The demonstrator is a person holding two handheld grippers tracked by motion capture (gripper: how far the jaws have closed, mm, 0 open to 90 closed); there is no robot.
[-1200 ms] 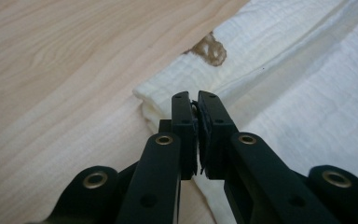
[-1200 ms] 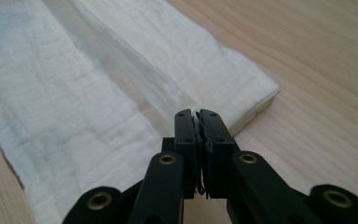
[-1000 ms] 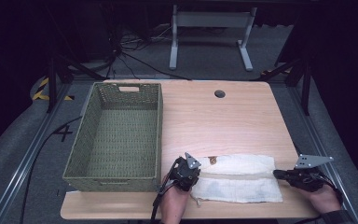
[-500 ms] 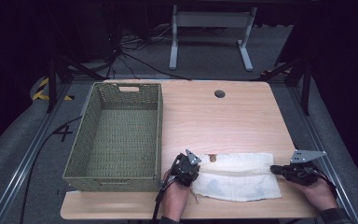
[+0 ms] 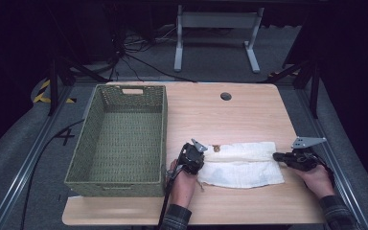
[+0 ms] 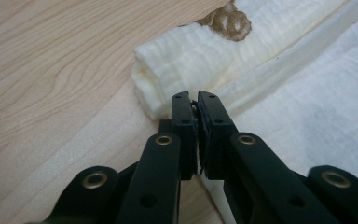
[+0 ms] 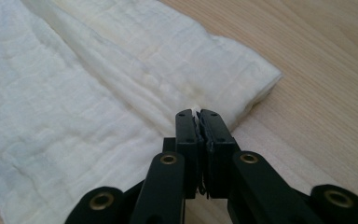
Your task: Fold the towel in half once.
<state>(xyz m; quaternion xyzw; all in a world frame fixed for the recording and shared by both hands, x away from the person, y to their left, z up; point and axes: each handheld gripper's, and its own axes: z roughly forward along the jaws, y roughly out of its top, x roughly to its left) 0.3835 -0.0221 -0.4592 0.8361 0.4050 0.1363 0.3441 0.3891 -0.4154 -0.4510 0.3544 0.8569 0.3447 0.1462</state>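
I have the cream cloth (image 5: 242, 164) lying near the table's (image 5: 249, 110) near edge, right of the basket (image 5: 120, 139). My left gripper (image 6: 196, 100) and right gripper (image 7: 196, 116) are each pinched tight on a folded edge at its opposite ends. It looks light, soft and floppy, so I'd keep hold at the ends or it will sag.

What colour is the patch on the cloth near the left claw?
Brown, on the cream cloth; the patch shows best in the left gripper view.

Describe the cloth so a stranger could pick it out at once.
On the wooden table, look right of the green woven basket, near the front edge. The cloth lies flat there: cream, folded into a long strip, with a small brown motif at its left end.
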